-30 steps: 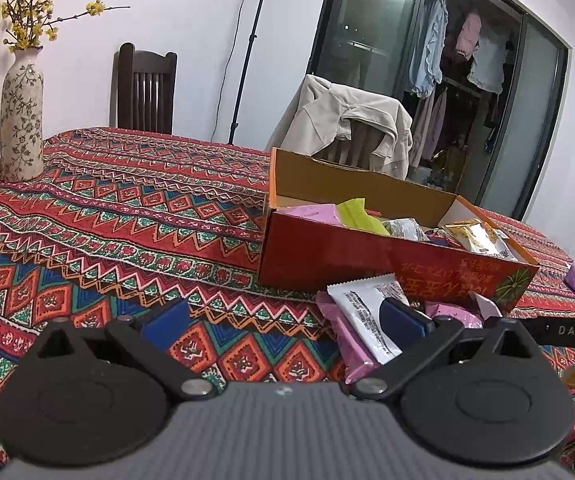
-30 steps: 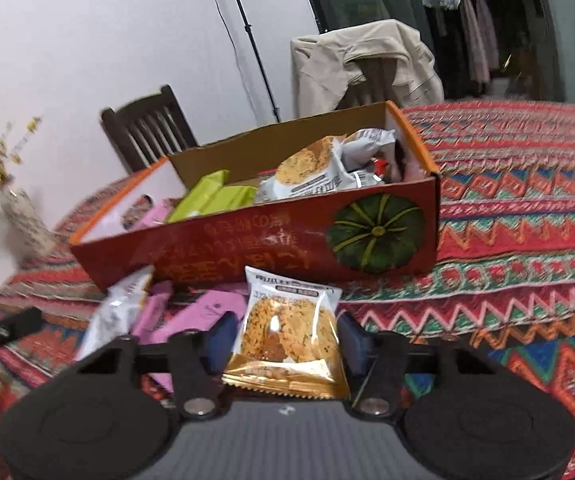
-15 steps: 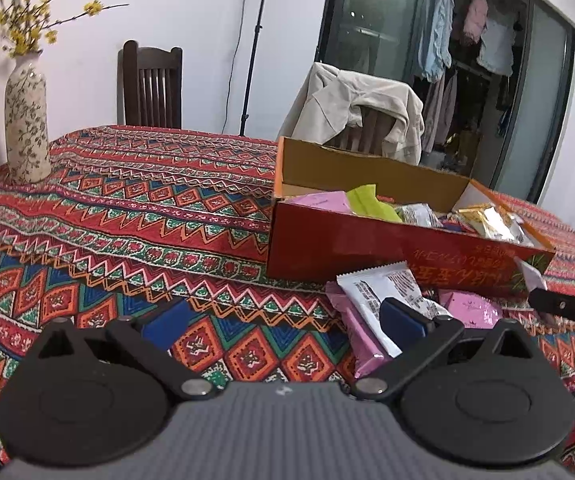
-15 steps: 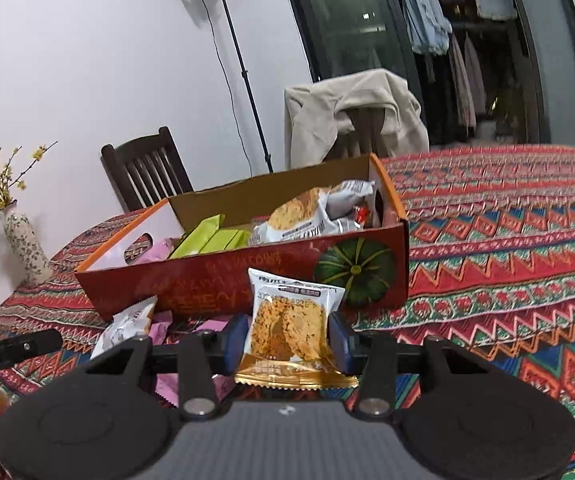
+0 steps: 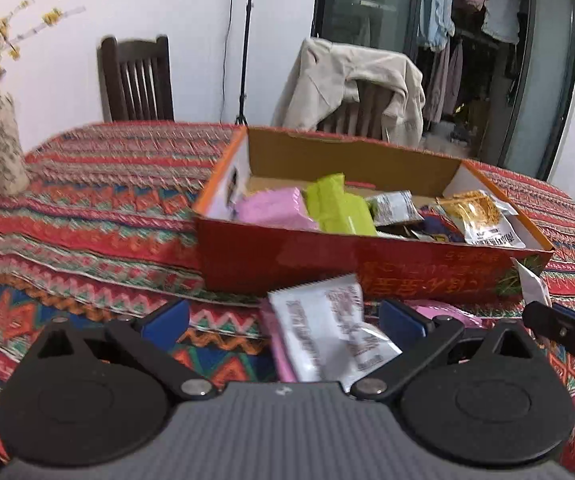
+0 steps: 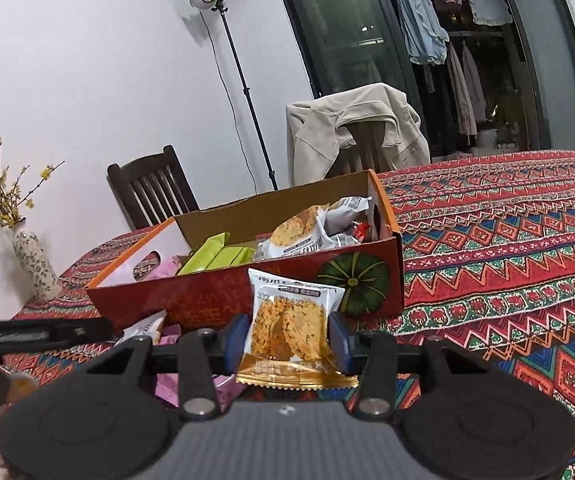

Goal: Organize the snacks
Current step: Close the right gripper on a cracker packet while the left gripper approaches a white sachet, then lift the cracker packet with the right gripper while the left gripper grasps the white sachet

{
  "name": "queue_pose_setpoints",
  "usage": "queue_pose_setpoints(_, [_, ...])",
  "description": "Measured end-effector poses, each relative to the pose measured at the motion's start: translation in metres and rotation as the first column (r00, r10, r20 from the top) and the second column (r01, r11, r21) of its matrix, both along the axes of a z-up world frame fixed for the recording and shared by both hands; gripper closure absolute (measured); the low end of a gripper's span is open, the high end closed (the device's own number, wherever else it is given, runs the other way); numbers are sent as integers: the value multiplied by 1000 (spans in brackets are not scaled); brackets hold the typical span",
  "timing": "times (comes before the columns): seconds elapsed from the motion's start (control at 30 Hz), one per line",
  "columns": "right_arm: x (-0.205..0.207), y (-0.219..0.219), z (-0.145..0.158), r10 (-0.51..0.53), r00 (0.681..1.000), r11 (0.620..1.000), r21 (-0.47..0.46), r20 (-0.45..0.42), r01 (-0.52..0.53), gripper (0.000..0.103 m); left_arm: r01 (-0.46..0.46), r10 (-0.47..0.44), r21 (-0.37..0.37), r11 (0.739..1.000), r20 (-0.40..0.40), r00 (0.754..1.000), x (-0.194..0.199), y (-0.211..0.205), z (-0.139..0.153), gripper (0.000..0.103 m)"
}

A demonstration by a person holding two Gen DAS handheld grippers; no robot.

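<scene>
Since a second ago the right gripper (image 6: 287,338) has lifted, pinching a cracker packet (image 6: 290,322) upright between its fingers, long axis vertical. Left gripper (image 5: 283,318) fingers spread.

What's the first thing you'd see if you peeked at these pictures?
Probably the red cardboard box full of snack packets, sitting on the bright zigzag tablecloth. Right in front, the right tongs pinch a cracker packet just before the box. A beige jacket hangs over a chair behind.
</scene>
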State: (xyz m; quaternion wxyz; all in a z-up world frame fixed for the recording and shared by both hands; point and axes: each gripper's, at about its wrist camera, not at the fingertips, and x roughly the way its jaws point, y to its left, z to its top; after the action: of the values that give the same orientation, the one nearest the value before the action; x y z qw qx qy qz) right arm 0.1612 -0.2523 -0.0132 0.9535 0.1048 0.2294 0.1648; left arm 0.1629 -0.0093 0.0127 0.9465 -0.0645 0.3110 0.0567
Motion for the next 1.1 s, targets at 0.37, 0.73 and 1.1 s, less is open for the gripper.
queue_pose_setpoints(0.37, [-2, 6, 0, 9, 1000, 1000, -27, 9, -9, 59, -5, 6, 9, 1000, -79, 997, 18, -13, -23, 22])
queue_pose_setpoints(0.73, [-5, 6, -1, 7, 1000, 999, -39, 29, -6, 59, 25, -28, -49, 998, -60, 998, 11, -4, -22, 43])
queue_pose_setpoints(1.1, [-6, 7, -1, -11, 999, 999, -52, 30, 13, 59, 50, -53, -48, 998, -59, 997, -2, 2, -22, 42])
